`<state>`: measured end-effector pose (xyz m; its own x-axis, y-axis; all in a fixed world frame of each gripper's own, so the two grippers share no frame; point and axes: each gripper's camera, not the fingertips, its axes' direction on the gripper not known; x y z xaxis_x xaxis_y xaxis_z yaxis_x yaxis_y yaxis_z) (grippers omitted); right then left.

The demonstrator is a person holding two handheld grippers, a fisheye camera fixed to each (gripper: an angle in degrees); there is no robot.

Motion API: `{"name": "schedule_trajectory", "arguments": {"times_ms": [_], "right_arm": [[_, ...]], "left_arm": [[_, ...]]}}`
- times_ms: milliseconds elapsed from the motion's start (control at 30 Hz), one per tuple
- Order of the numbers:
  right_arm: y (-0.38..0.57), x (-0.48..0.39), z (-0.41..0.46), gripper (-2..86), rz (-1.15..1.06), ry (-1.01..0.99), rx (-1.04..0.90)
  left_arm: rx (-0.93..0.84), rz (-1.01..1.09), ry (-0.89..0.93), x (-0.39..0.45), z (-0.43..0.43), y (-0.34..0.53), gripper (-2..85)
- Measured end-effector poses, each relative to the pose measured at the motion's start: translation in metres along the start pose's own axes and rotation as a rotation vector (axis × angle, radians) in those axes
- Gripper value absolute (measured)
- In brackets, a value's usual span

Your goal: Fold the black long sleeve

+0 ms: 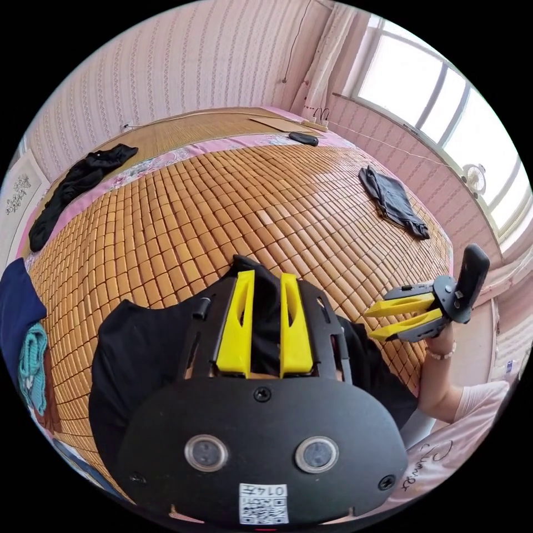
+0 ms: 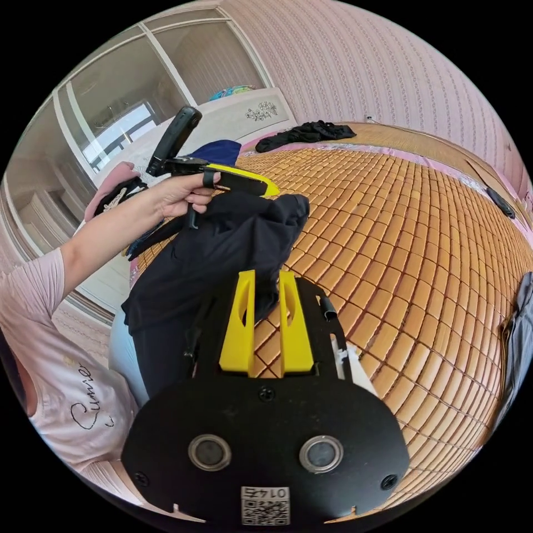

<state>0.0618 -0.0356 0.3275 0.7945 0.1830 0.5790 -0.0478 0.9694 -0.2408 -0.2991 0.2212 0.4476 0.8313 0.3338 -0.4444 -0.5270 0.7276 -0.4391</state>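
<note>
Gripping a bunched edge of the black long sleeve (image 2: 222,250), the left gripper (image 2: 244,186) holds the garment lifted above the near edge of the bamboo mat (image 2: 400,233), with the rest of the cloth hanging toward the person's lap; in the left gripper view black fabric (image 1: 150,355) sits between the 2 yellow jaws, which look pinched on it, though how firmly I cannot tell. The right gripper (image 2: 265,288) hangs just beside the hanging cloth with its jaws set a little apart and mat visible through the gap, so it appears to hold nothing. The main risk is that a single pinch on a crumpled wad will slip or let layers slide, dropping the shirt off the mat's edge. If the right gripper closes on a random fold rather than a hem or shoulder, the garment would spread twisted, with a sleeve trapped underneath. Other dark clothes (image 1: 78,183) and a grey garment (image 1: 394,202) lie well apart on the mat, so tangling with them seems unlikely.
</note>
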Motion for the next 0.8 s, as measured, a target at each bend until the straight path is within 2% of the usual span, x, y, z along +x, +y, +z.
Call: {"name": "schedule_trajectory", "arguments": {"times_ms": [133,200,267,500,633,800], "right_arm": [[-0.011,-0.002,0.027,4.5,-0.007,0.035,-0.155],[-0.011,-0.006,0.026,3.3,-0.025,0.052,-0.150],[-0.011,-0.005,0.021,2.5,-0.024,0.076,-0.138],[-0.012,0.002,0.023,1.8,0.006,0.088,-0.154],[-0.012,0.005,0.027,2.0,0.024,0.070,-0.151],[-0.010,0.006,0.033,2.5,0.034,0.052,-0.154]], "left_arm": [[-0.087,-0.010,-0.022,0.000,0.033,-0.018,0.9],[-0.041,0.002,-0.050,-0.001,0.031,-0.025,-0.3],[0.004,-0.015,0.010,-0.010,0.026,-0.036,-0.8],[-0.046,-0.022,0.012,-0.023,0.051,-0.042,1.0],[0.013,-0.112,0.093,-0.044,0.027,-0.040,5.5],[0.099,-0.159,0.052,-0.066,-0.024,-0.040,6.1]]}}
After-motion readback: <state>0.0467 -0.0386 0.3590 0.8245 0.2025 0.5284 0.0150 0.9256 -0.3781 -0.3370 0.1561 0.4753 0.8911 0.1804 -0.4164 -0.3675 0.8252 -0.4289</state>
